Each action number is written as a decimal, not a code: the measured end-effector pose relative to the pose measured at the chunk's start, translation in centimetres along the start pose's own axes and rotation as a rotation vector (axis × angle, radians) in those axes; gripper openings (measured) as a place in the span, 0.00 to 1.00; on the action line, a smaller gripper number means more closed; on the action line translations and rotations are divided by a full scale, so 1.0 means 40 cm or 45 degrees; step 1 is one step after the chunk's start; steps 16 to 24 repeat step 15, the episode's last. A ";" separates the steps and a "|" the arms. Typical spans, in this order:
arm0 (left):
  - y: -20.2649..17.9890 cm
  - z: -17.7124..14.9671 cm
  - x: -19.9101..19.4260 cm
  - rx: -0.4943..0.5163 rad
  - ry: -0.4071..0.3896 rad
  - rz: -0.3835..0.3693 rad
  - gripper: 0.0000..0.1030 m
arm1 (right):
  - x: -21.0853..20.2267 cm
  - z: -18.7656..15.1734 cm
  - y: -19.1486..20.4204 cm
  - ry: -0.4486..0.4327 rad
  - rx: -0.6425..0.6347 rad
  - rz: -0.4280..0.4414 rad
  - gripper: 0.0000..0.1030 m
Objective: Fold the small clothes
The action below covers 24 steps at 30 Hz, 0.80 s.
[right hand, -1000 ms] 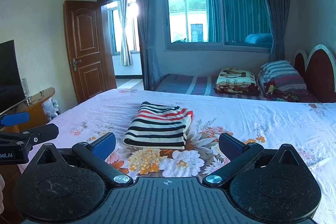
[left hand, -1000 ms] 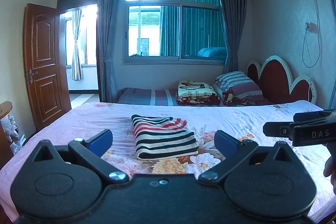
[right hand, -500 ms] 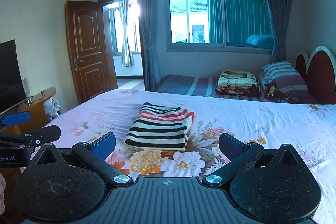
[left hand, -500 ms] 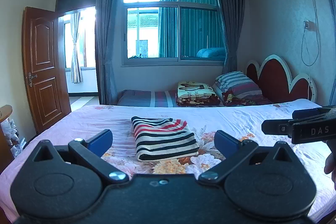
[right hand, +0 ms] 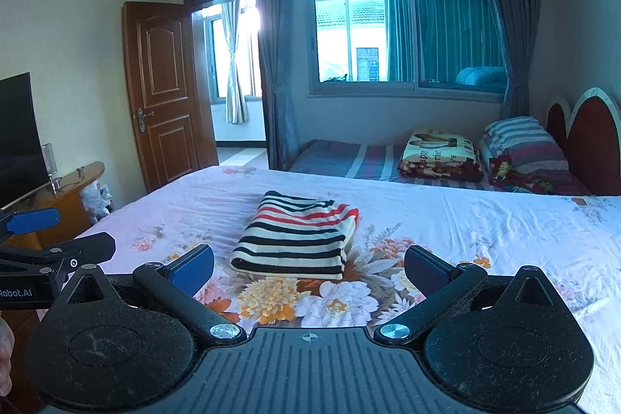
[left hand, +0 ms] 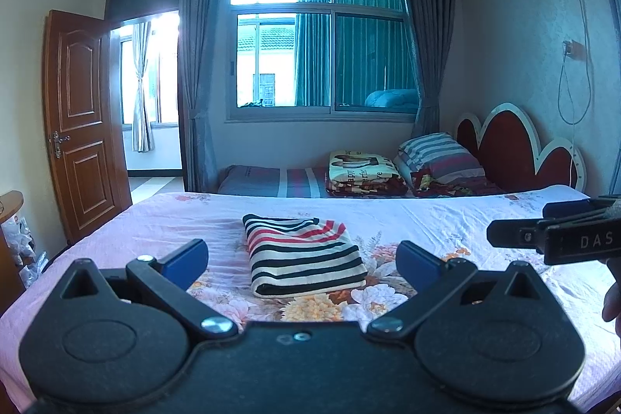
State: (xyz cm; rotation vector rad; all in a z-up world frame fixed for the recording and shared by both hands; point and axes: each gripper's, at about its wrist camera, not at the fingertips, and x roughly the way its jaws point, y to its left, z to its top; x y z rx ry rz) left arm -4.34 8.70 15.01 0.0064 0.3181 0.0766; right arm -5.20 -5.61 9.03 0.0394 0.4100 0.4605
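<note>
A striped garment [left hand: 302, 260] in black, white and red lies folded into a neat rectangle on the floral bed sheet [left hand: 446, 227]; it also shows in the right wrist view [right hand: 297, 239]. My left gripper [left hand: 302, 260] is open and empty, held back from the garment and above the bed. My right gripper [right hand: 309, 268] is open and empty, also short of the garment. Each gripper shows at the edge of the other's view: the right one [left hand: 555, 239] and the left one [right hand: 46, 251].
A second bed with a folded blanket [left hand: 363, 171] and striped pillows [left hand: 438, 158] stands under the window. A red headboard [left hand: 512, 150] is at the right. A wooden door [right hand: 167, 92] stands open at the left, beside a TV [right hand: 17, 130] on a wooden stand [right hand: 77, 181].
Both grippers have drawn back and risen slightly; the garment lies unmoved and appears a little farther away.
</note>
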 end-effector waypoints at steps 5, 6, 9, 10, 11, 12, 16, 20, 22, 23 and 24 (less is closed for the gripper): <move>-0.001 -0.002 0.002 -0.008 -0.010 -0.020 0.99 | -0.002 0.000 0.002 0.002 -0.004 0.002 1.00; -0.001 -0.001 0.002 -0.007 -0.009 -0.038 0.99 | -0.002 0.000 0.002 0.002 -0.004 0.003 1.00; -0.003 0.001 0.005 0.000 -0.012 -0.045 0.99 | -0.006 0.002 0.002 -0.010 0.002 0.008 1.00; -0.001 0.002 0.005 -0.003 -0.012 -0.045 0.99 | -0.008 0.003 0.002 -0.014 0.004 0.011 1.00; -0.001 0.003 0.006 -0.010 -0.012 -0.048 0.99 | -0.009 0.006 0.003 -0.016 0.005 0.015 1.00; 0.001 0.004 0.007 -0.017 -0.012 -0.049 0.99 | -0.010 0.006 0.003 -0.018 0.003 0.019 1.00; -0.002 0.006 0.015 -0.033 0.006 -0.038 0.99 | -0.010 0.007 0.003 -0.017 0.000 0.028 1.00; -0.002 0.006 0.015 -0.033 0.006 -0.038 0.99 | -0.010 0.007 0.003 -0.017 0.000 0.028 1.00; -0.002 0.006 0.015 -0.033 0.006 -0.038 0.99 | -0.010 0.007 0.003 -0.017 0.000 0.028 1.00; -0.002 0.006 0.015 -0.033 0.006 -0.038 0.99 | -0.010 0.007 0.003 -0.017 0.000 0.028 1.00; -0.002 0.006 0.015 -0.033 0.006 -0.038 0.99 | -0.010 0.007 0.003 -0.017 0.000 0.028 1.00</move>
